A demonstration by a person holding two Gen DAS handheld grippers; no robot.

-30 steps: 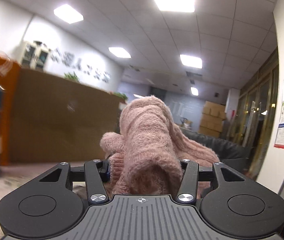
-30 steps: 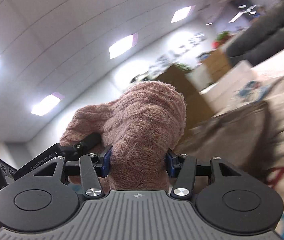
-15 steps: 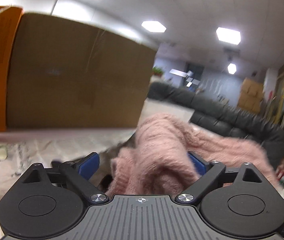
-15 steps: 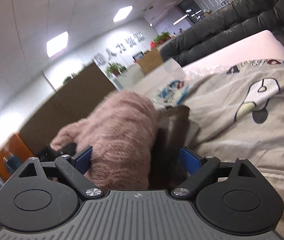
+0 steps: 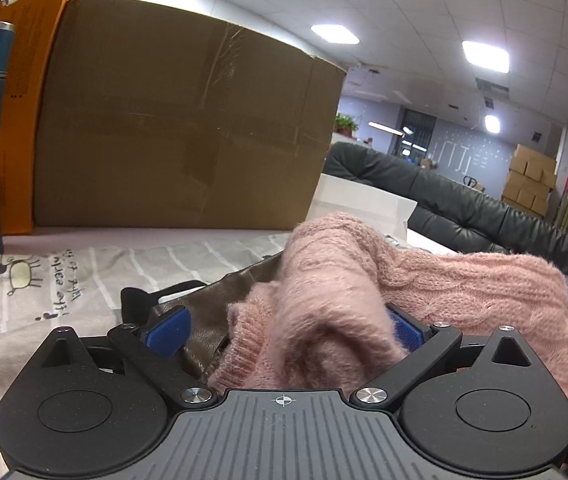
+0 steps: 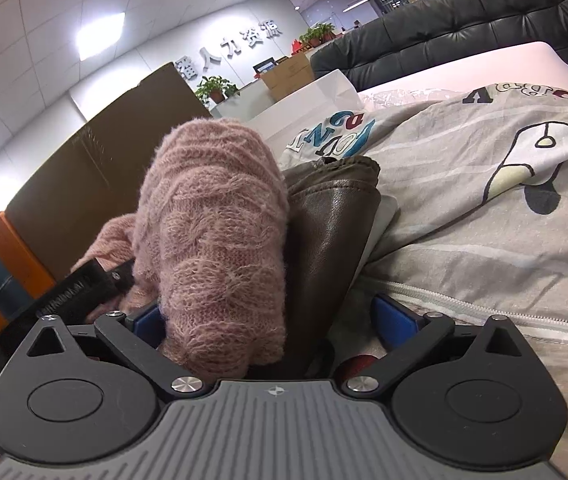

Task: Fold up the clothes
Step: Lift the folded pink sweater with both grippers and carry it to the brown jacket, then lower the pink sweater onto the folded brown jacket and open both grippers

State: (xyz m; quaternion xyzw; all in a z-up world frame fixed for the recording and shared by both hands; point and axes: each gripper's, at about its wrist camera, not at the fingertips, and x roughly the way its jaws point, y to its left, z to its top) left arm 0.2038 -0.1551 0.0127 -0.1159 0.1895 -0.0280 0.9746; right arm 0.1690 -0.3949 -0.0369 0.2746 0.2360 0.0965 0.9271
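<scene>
Release step of a fold. Left gripper point(image 5: 284, 326) and right gripper point(image 6: 272, 316) are both opening, jaws spread wide; the pink knit sweater point(image 5: 336, 304) is lying loose between the pads, unclamped, draped over a brown leather garment point(image 6: 332, 232) on the printed bedsheet point(image 6: 484, 208). Judged next: backing both grippers out without snagging knit, then regripping for another fold.
</scene>
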